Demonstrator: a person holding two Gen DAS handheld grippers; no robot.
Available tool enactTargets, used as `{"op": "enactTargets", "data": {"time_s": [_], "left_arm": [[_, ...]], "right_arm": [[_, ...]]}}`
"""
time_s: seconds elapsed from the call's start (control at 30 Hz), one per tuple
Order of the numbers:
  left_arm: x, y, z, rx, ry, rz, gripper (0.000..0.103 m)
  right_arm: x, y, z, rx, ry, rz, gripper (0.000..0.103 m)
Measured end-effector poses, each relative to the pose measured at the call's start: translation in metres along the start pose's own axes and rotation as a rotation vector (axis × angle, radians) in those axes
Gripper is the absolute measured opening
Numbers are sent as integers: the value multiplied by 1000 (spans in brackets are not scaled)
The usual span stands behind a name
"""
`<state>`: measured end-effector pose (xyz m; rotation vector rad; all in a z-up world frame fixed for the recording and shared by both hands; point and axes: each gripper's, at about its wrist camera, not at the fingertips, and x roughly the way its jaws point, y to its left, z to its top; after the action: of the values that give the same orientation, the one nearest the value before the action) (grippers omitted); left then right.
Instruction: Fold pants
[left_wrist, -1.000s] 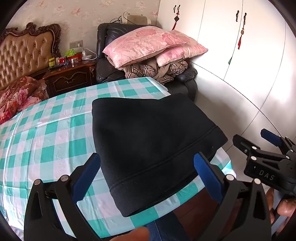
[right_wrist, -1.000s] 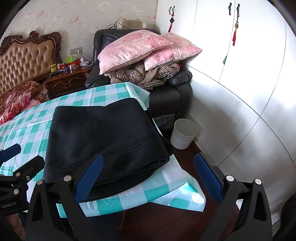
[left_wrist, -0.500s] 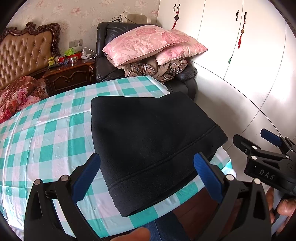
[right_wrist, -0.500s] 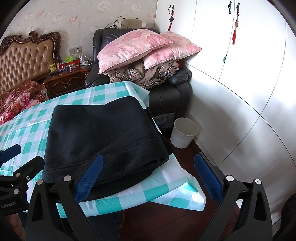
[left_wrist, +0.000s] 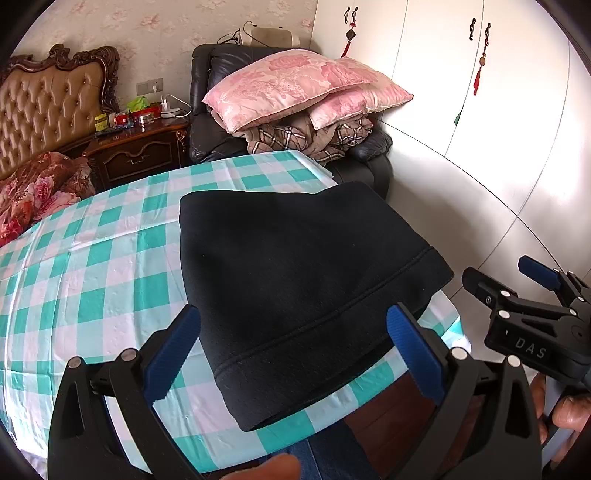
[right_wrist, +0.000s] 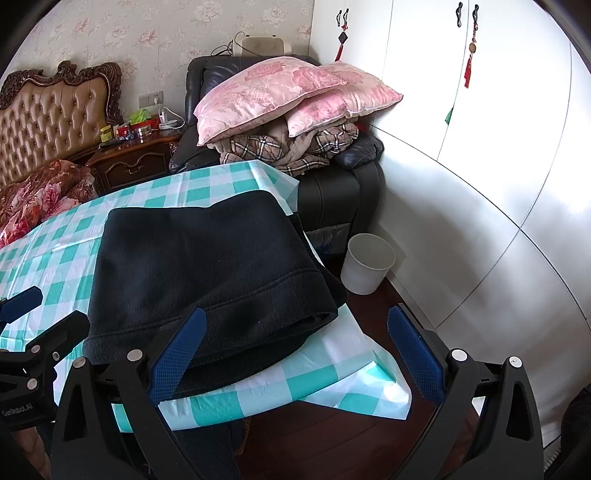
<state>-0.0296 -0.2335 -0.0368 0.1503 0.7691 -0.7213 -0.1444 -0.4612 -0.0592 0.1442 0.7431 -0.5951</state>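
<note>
Compared with a second ago we see almost no change: both views show the same arrangement, and the left wrist view has only drifted slightly, so the black folded pants (left_wrist: 295, 288) sit a touch lower against the checked cloth than before. The bundle keeps its shape and place.

Our left gripper (left_wrist: 295, 350) has its blue-padded fingers spread wide and holds nothing; the near hem of the pants lies between and just beyond the pads, not touching them as far as we can tell. Our right gripper (right_wrist: 295, 343) is likewise spread apart and empty, its left pad in front of the near right corner of the pants (right_wrist: 207, 269), its right pad out over the floor. In the left view the right gripper (left_wrist: 517, 284) shows off the pants' right side; in the right view the left gripper (right_wrist: 33, 314) shows at their left.

The pants lie folded in a thick rectangle on the table (left_wrist: 74, 280), which wears a teal and white checked cloth, at its near right corner; their right edge reaches the table's edge. Beyond the pants stands a dark leather armchair (right_wrist: 332, 192) piled with pink pillows (right_wrist: 273, 92) and a plaid blanket. Left of the armchair are a wooden nightstand (left_wrist: 140, 155) and a tufted headboard (left_wrist: 51, 107). Right of the pants, on the dark wood floor, is a white bin (right_wrist: 365, 264) beside white wardrobe doors (right_wrist: 480, 147).
</note>
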Motion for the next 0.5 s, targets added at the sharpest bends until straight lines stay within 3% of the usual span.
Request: {"op": "enactTargets", "data": {"time_s": [0.5], "left_arm": [[1,-4,-2,5,-24,-11,101]], "right_arm": [[2,0,-2,0,1,-2,96]]}}
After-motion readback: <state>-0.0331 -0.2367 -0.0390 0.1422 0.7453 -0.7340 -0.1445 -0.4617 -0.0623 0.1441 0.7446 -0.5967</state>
